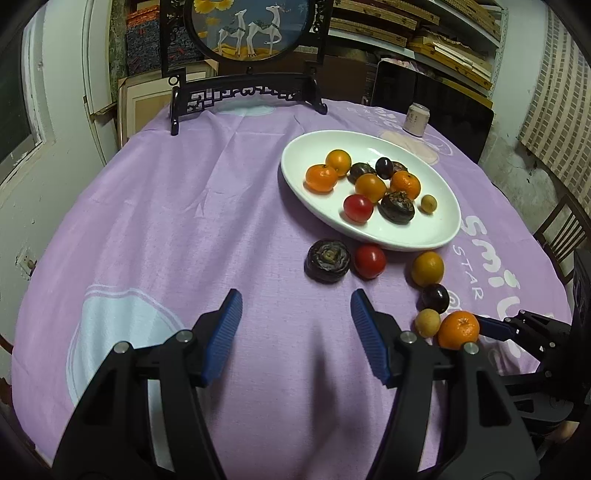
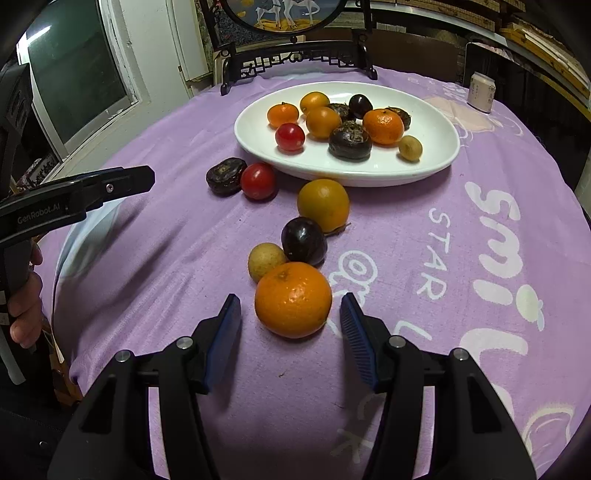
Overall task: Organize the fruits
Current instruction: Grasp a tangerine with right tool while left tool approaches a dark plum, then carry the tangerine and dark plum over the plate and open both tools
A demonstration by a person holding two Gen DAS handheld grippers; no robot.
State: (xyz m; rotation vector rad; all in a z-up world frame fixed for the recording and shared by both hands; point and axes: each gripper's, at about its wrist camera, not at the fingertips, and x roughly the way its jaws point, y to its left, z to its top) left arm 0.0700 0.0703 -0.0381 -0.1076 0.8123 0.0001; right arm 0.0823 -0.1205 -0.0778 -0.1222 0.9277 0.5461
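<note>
Right wrist view: ahead of the right gripper, beyond the loose fruit, sits the white plate of fruit. An orange mandarin rests between its wide-open jaws, untouched. Left gripper gapes wide over bare purple cloth, holding nothing.

Purple tablecloth, can, perhaps deer screen

In front of my claws: one white plate, nine fruits on it, six fruits loose on the table, one can far right.
</note>
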